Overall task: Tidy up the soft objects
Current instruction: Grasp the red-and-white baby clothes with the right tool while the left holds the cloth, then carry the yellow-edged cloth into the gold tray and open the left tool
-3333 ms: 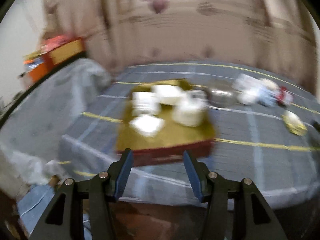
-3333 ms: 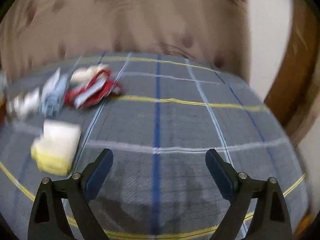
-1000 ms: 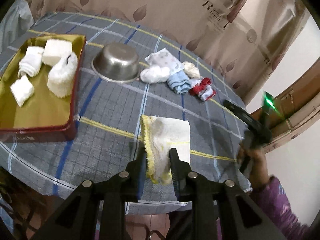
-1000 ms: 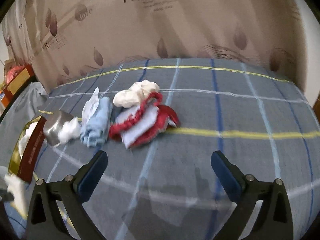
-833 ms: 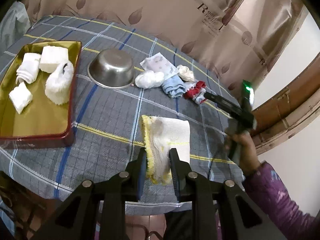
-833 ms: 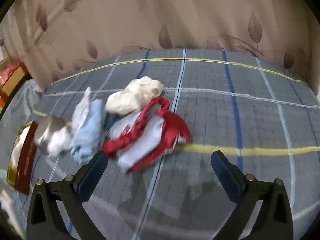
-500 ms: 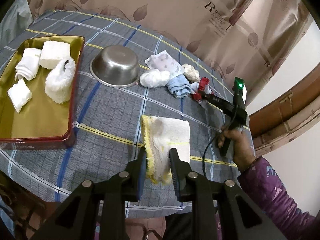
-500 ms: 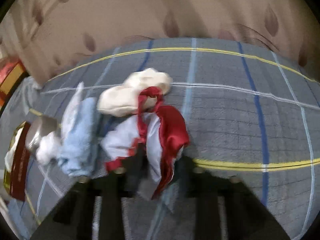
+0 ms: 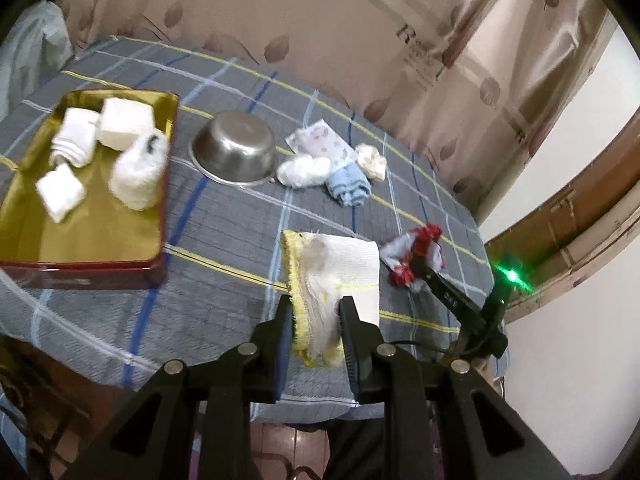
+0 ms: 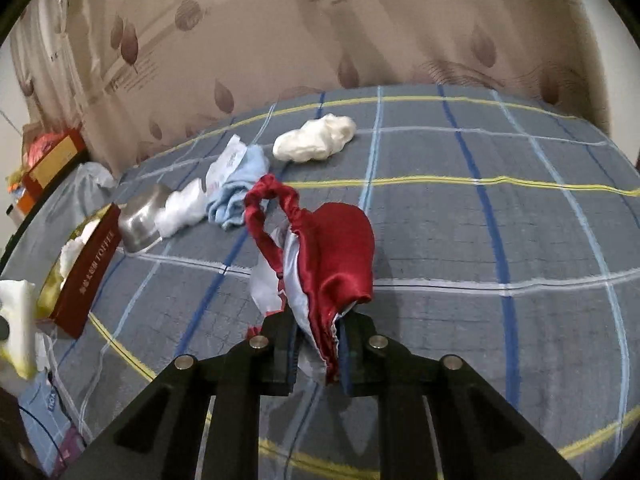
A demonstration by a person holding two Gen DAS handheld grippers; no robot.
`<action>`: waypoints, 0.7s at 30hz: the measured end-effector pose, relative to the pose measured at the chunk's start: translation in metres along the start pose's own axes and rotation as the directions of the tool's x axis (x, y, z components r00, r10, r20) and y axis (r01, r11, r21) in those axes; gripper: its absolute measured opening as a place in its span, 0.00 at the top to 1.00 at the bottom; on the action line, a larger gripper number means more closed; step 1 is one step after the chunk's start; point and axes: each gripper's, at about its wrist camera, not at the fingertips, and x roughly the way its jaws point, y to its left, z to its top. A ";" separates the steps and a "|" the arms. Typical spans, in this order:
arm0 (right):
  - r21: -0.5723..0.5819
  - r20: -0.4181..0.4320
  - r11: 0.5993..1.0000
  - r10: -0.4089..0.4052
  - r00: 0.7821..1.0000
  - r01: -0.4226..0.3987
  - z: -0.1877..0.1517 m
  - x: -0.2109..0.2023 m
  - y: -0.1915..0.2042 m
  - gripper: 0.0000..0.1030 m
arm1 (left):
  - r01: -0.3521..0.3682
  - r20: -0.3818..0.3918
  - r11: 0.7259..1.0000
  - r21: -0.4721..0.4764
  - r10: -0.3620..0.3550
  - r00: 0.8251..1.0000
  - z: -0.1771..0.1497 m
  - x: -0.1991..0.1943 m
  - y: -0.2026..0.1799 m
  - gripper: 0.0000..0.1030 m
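Item 1: left gripper [image 9: 316, 322]. Fingers clamped on the near end of a white towel with a yellow fringe [image 9: 332, 276]. The towel's long axis runs straight out from the fingers, away from the holder; its far end looks to hang clear above the checked tablecloth [image 9: 224, 248], though the fisheye makes the gap hard to judge.

Item 2: right gripper [image 10: 318, 338]. Fingers pinched on the lower hem of a red satin and white garment [image 10: 328, 256]. The cloth stands up and forward from the fingertips, its gathered red band [image 10: 266, 208] looping to the upper left. It appears lifted off the table.

Item 3: gold tray [image 9: 100, 240], red-sided, on the left part of the table, holding four white folded or rolled pieces. It lies forward and well to the left of the left gripper, and far to the left of the right one; the left hand is plainly the nearer.

Item 4: loose pile still on the cloth: light blue cloth [image 10: 236, 188], cream bundle [image 10: 316, 142], white bundle [image 10: 180, 208], printed cloth [image 9: 320, 146], all beside a steel bowl [image 9: 234, 152].

Judgement: the coming move turns on the tray's leftward bearing. The towel needs a sweep left with its length kept along the tray; the garment faces the longer carry.
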 end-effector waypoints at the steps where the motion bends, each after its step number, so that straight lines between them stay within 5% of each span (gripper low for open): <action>1: 0.003 0.007 1.000 -0.005 1.000 0.005 -0.001 -0.001 -0.001 0.86 | -0.006 0.010 1.000 -0.007 0.006 1.000 0.000 -0.006 0.002 0.78; 4: -0.006 0.000 1.000 -0.019 1.000 0.019 -0.001 0.001 0.000 0.86 | -0.019 0.050 0.999 -0.039 0.021 0.999 0.004 -0.030 0.017 0.78; 10: -0.037 -0.009 0.999 -0.027 1.000 0.027 -0.001 0.003 0.006 0.86 | -0.156 0.127 0.984 -0.087 0.166 0.978 0.033 -0.067 0.067 0.78; 17: -0.035 -0.012 0.999 -0.040 0.999 0.039 0.000 0.004 0.004 0.86 | -0.356 0.158 0.933 -0.040 0.358 0.920 0.085 -0.052 0.118 0.78; 21: -0.031 -0.021 0.998 -0.050 0.999 0.050 0.000 0.006 0.005 0.86 | -0.365 0.120 0.929 -0.059 0.370 0.921 0.100 -0.032 0.149 0.78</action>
